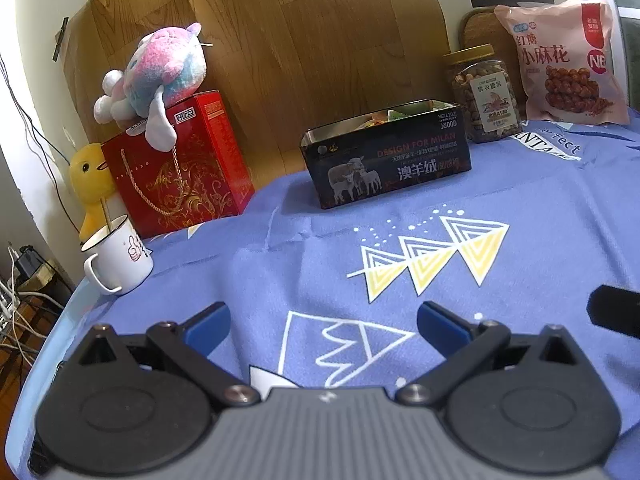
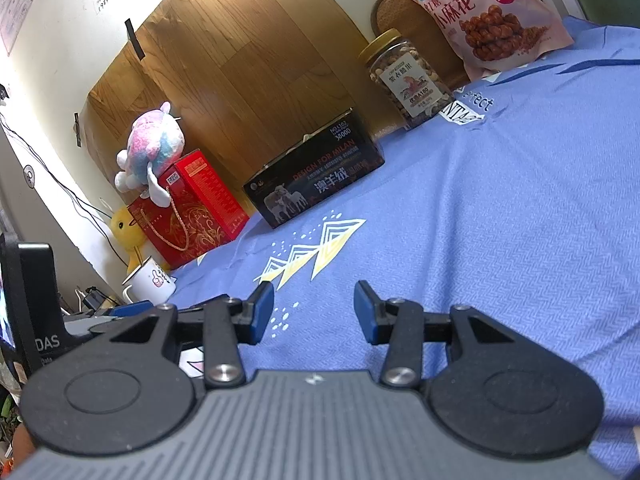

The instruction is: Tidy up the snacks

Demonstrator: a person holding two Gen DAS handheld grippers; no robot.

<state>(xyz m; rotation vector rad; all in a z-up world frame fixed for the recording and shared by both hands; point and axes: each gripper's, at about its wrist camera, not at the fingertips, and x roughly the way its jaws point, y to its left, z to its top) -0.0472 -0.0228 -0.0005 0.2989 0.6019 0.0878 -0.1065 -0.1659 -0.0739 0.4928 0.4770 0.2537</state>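
An open black box (image 1: 386, 158) printed with sheep stands at the back of the blue cloth (image 1: 520, 240), with snack packets just showing inside; in the right wrist view the black box (image 2: 316, 178) sits far ahead. To its right are a clear jar of nuts (image 1: 486, 94) (image 2: 406, 76) with a gold lid and a pink snack bag (image 1: 568, 64) (image 2: 492, 16). My left gripper (image 1: 323, 330) hovers low over the cloth, open and empty. My right gripper (image 2: 314, 312) is also open, nothing between its blue pads.
A red gift box (image 1: 180, 168) with a plush toy (image 1: 160, 76) on top stands at back left, beside a yellow duck (image 1: 90, 184) and a white mug (image 1: 120, 256) near the table's left edge. Wood-pattern board (image 1: 300, 40) backs the table. Cables hang at the left.
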